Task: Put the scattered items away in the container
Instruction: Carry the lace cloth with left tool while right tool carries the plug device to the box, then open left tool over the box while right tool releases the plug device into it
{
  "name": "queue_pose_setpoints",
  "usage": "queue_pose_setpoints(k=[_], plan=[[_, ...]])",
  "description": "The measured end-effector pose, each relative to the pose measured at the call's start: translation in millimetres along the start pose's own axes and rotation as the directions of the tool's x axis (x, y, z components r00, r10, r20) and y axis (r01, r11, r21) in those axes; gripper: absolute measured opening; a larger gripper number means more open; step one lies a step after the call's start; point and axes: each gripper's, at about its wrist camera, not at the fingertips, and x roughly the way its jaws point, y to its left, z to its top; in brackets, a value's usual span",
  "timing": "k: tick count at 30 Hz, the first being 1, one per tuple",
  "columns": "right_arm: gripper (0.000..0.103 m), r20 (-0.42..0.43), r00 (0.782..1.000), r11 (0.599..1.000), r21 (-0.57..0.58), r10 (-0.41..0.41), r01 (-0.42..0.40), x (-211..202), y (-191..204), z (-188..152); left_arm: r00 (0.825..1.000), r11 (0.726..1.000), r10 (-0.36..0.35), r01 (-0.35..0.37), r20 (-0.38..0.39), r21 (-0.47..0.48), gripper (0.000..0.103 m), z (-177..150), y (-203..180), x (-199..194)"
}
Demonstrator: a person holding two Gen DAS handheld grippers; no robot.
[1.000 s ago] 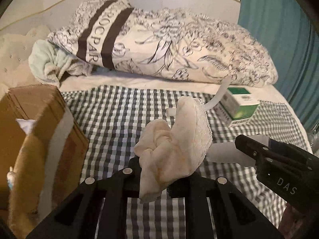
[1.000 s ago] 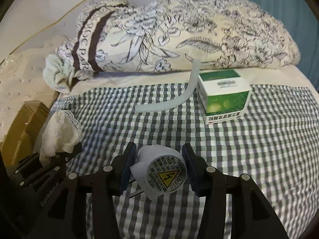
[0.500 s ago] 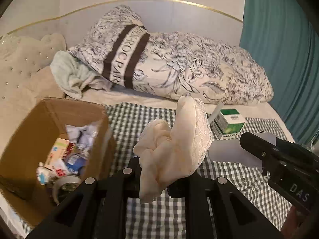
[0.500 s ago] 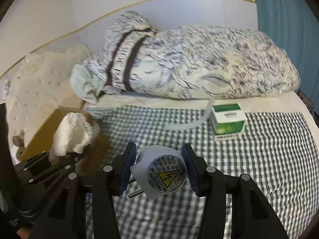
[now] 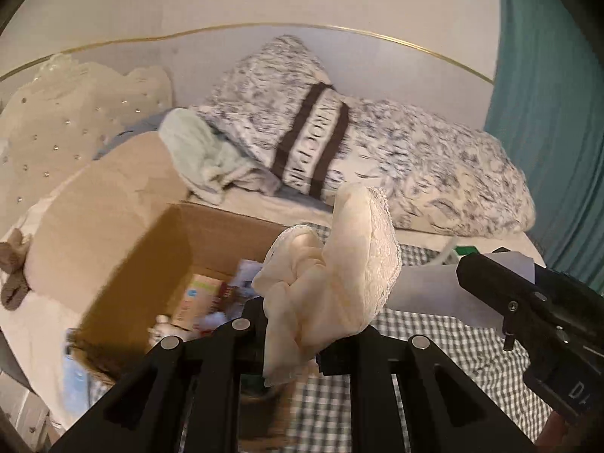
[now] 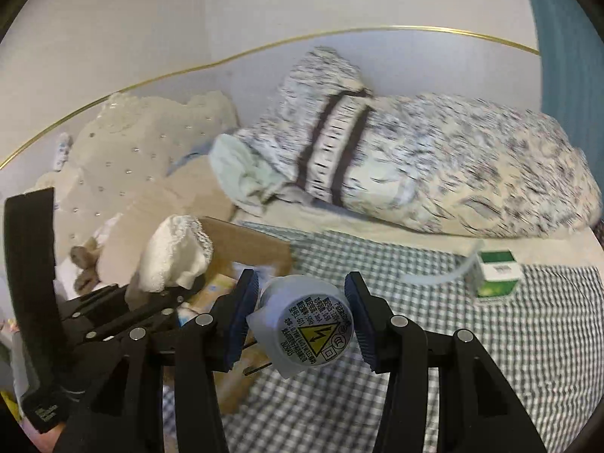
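Evidently you keep both tongs clamped, left tongs [image 5: 298,336] on the cream cloth [image 5: 332,279], right tongs [image 6: 302,317] on the white plug [image 6: 305,324], carrying each above the bed toward the cardboard box [image 5: 158,249]

The round white plug-in device [image 6: 305,324] between the right gripper's jaws carries a circular label on its near face: a yellow triangle with a black lightning bolt, a small round certification mark beside it, and rows of fine print too small to read. The floral pillow [image 5: 339,158] at the far side of the bed bears a pale band between two dark stripes with capital letters, blurred; "ROC" can just be made out. The right gripper's black body [image 5: 547,324], at the right edge of the left wrist view, shows a "D", the rest cut off. The green box [image 6: 496,273] has a white label, illegible.
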Motion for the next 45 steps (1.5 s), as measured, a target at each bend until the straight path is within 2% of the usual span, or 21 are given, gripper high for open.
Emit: queue_pose_setpoints(k=[6, 11, 19, 24, 25, 26, 27, 28, 29, 31, 34, 45], plan=[[0.048, -0.039, 0.998, 0.997, -0.052, 0.055, -0.057, 38, 50, 8, 0.998, 0.998, 0.056, -0.056, -0.008, -0.034, 0.015, 1, 47, 10], [0.048, -0.111, 0.990, 0.993, -0.063, 0.089, -0.096, 82, 71, 2, 0.994, 0.994, 0.089, -0.093, -0.058, -0.057, 0.015, -10, 76, 31], [0.048, -0.198, 0.976, 0.993, -0.056, 0.095, -0.107, 128, 75, -9, 0.986, 0.992, 0.084, -0.097, -0.141, -0.086, 0.015, -33, 97, 67], [0.048, -0.217, 0.973, 0.994, -0.045, 0.084, -0.096, 144, 70, -12, 0.980, 0.992, 0.061, -0.082, -0.189, -0.101, 0.016, -43, 101, 83], [0.048, -0.213, 0.972, 0.994, -0.028, 0.098, -0.107, 144, 68, -12, 0.980, 0.992, 0.052, -0.072, -0.191, -0.100, 0.023, -44, 100, 84], [0.054, -0.199, 0.973, 0.993, -0.006, 0.116, -0.120, 143, 65, -12, 0.980, 0.993, 0.045, -0.065, -0.192, -0.101, 0.032, -44, 99, 84], [0.062, -0.180, 0.975, 0.992, 0.023, 0.128, -0.126, 141, 62, -10, 0.979, 0.993, 0.034, -0.055, -0.199, -0.103, 0.060, -44, 98, 85], [0.081, -0.145, 0.980, 0.990, 0.056, 0.134, -0.127, 135, 59, -8, 0.979, 0.993, 0.030, -0.052, -0.203, -0.104, 0.091, -43, 95, 85], [0.087, -0.102, 0.984, 0.988, 0.076, 0.143, -0.135, 129, 56, -6, 0.980, 0.993, 0.035, -0.056, -0.194, -0.104, 0.098, -43, 93, 83], [0.087, -0.021, 0.989, 0.987, 0.075, 0.146, -0.144, 114, 54, -2, 0.990, 0.995, 0.036, -0.048, -0.140, -0.085, 0.100, -41, 85, 74], [0.087, 0.012, 0.995, 0.994, 0.036, 0.102, -0.103, 104, 55, 1, 0.990, 0.998, 0.047, -0.052, -0.130, -0.038, 0.100, -39, 73, 69], [0.087, 0.016, 0.997, 0.994, 0.074, 0.075, -0.076, 79, 24, -2, 0.989, 0.997, 0.071, -0.076, -0.129, -0.034, 0.100, -39, 58, 51]])
